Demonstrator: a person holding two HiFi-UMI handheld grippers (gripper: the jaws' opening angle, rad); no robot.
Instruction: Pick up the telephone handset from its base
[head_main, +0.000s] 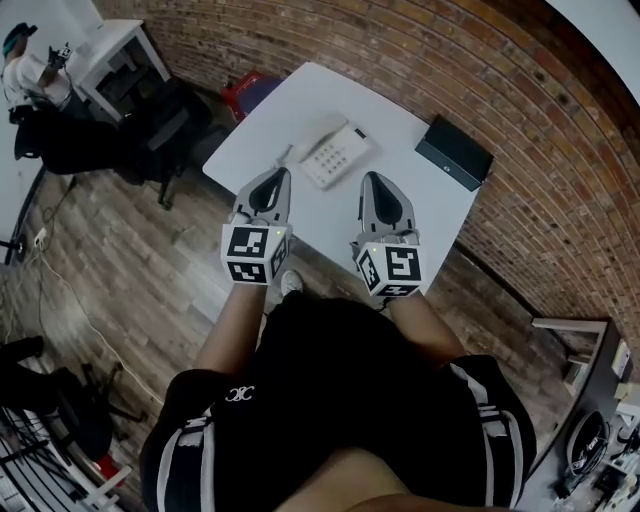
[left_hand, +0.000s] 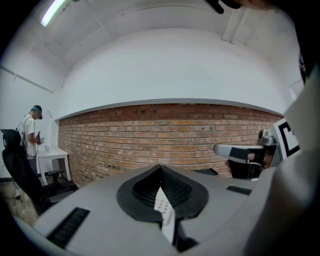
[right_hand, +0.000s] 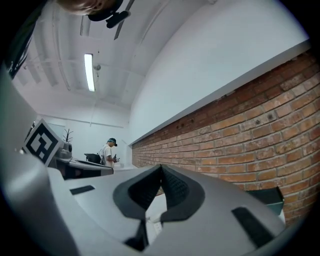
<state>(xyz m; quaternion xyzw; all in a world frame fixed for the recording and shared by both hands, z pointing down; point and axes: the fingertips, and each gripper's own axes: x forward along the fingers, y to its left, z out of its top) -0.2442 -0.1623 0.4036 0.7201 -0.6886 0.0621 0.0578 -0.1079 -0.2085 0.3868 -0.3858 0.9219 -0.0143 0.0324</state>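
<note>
A brick wall (head_main: 420, 60) runs behind the white counter (head_main: 265, 130), which stands on a wood floor (head_main: 120, 260). The left tool (head_main: 277, 175) and right tool (head_main: 373, 180) hover side by side over the counter's near part, both clenched with nothing between the jaws. A black box (head_main: 453, 152) lies at the counter's far right corner. The white telephone (head_main: 338, 152) sits just beyond the tool tips, between them, its handset (head_main: 318, 146) resting on the base.

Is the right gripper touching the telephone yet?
Apart. The head view shows a strip of bare white table between the right gripper, jaws shut and empty, and the telephone.
</note>
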